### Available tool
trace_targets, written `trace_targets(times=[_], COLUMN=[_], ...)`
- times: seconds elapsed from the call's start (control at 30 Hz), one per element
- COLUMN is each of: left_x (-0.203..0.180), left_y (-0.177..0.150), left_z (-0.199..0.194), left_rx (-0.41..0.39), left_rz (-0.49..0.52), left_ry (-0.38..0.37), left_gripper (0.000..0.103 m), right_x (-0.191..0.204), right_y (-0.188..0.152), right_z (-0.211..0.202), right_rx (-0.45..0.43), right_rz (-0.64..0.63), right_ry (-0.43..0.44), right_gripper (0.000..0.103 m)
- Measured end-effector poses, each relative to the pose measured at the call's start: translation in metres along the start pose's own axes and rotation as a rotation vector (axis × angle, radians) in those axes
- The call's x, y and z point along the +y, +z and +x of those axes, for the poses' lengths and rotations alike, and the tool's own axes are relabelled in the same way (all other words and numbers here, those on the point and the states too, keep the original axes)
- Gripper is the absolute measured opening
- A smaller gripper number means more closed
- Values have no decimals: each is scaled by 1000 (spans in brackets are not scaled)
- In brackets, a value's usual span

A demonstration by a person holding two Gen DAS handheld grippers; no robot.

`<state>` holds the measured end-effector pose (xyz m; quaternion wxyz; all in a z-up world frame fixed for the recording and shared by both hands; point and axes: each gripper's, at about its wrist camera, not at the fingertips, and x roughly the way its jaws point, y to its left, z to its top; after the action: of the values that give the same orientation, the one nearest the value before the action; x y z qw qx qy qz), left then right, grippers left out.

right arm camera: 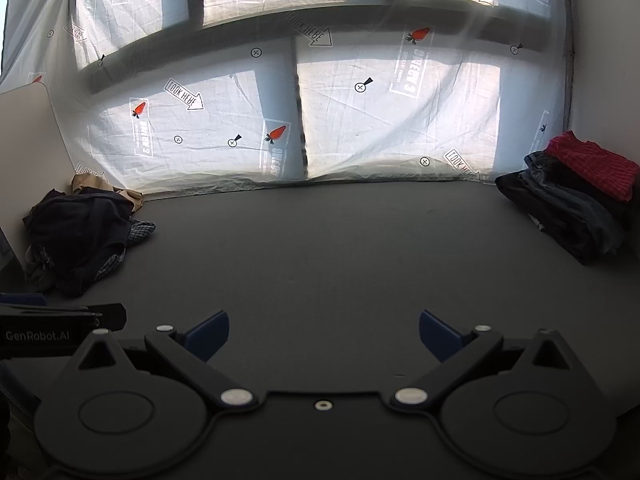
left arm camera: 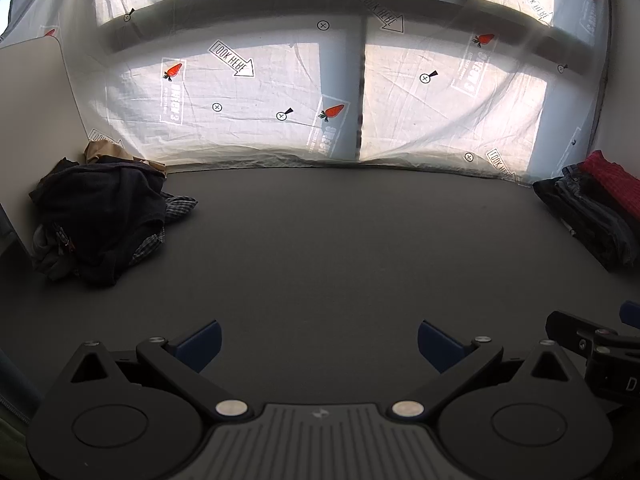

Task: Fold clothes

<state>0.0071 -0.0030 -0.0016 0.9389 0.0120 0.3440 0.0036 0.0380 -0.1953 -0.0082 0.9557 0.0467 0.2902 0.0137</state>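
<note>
Two heaps of clothes sit on a dark grey tabletop [left arm camera: 320, 248]. At about ten o'clock in both wrist views lies a loose, unfolded pile [left arm camera: 100, 220], mostly dark navy fabric with a checked shirt poking out beneath and a tan garment behind it. At about three o'clock rests a neater stack [right arm camera: 568, 208] of folded dark garments with a red checked piece on top. The two heaps are well apart, with bare tabletop between them.

The left claw [left arm camera: 318, 344] has its two blue fingertips spread wide apart, holding nothing and touching no cloth. The right claw [right arm camera: 324, 338] is likewise spread wide and holding nothing. Each claw's black body shows at the edge of the other's view.

Behind the tabletop hangs one white printed sheet [left arm camera: 280, 92], backlit, with carrots and arrows.
</note>
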Motion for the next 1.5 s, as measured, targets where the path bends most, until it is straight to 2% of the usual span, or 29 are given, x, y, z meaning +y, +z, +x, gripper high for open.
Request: trace_targets(times=[1.27,1.5], left_x=[1,-11], left_y=[0,-1], left_z=[2,17], left_rx=[3,44], left_rz=[38,18], left_ry=[-12,-42], left_gripper=[103,103], right_x=[-1,-24], right_y=[-2,-6], right_z=[0,11], right_rx=[0,49], right_rz=[30,64], right_ry=[-9,-50], right_gripper=[103,103])
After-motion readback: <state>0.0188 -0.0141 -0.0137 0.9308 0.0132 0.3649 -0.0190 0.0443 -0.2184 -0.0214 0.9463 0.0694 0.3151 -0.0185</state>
